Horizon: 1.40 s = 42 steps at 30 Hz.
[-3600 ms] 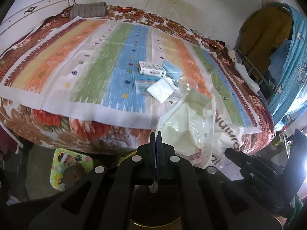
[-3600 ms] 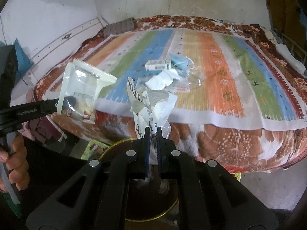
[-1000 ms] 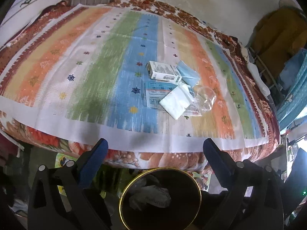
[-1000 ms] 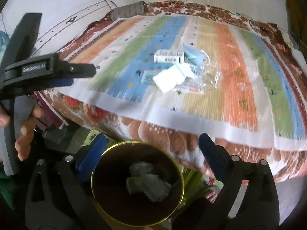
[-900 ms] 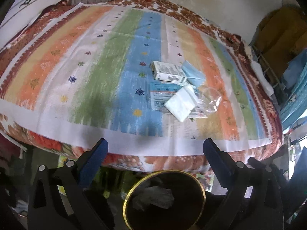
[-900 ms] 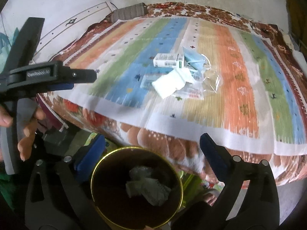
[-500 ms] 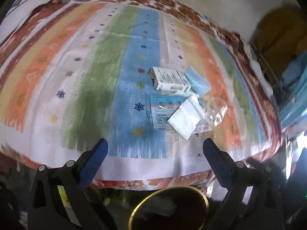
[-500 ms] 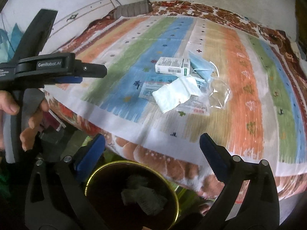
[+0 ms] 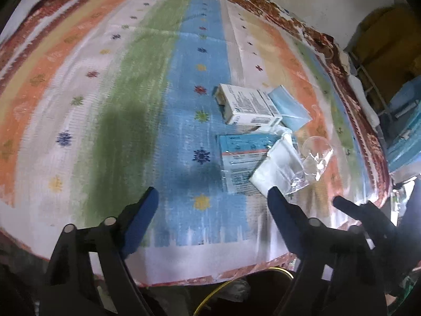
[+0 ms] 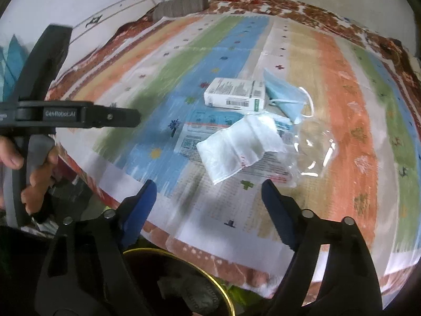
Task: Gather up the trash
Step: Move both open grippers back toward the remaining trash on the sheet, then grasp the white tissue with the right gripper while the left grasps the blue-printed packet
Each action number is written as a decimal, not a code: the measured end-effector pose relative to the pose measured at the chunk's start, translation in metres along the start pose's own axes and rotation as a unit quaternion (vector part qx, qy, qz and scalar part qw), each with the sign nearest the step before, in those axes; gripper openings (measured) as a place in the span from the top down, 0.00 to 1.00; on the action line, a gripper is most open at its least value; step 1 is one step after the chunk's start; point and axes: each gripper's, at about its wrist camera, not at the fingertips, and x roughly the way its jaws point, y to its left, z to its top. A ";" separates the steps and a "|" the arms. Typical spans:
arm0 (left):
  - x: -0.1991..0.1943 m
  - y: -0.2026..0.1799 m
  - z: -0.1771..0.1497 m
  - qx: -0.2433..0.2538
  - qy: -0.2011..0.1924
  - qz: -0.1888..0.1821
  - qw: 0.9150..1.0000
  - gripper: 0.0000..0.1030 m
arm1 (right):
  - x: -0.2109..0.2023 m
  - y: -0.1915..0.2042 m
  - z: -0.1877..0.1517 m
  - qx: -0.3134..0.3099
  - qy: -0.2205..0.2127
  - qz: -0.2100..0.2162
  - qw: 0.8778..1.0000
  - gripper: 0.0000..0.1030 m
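On striped bedspread (image 10: pixel 339 84): one carton (image 10: pixel 234 94), one mask (image 10: pixel 285 97), one pouch (image 10: pixel 236 147); left gripper (image 9: pixel 213 197), right gripper (image 10: pixel 208 189) closing, wide, empty.

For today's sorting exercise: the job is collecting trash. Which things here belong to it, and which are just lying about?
Part of the job:
white box
blue face mask
white pouch
printed leaflet
clear plastic wrap
bin

Just lying about:
striped bedsheet
grey pillow

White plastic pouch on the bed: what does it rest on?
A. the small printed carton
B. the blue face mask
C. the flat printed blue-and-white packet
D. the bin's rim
C: the white plastic pouch overlaps the flat printed packet, clear of the carton and mask.
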 end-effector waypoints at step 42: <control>0.070 -0.012 0.037 -0.036 0.077 0.000 0.996 1.00 | 0.064 -0.032 0.027 0.010 0.040 -0.003 0.999 0.92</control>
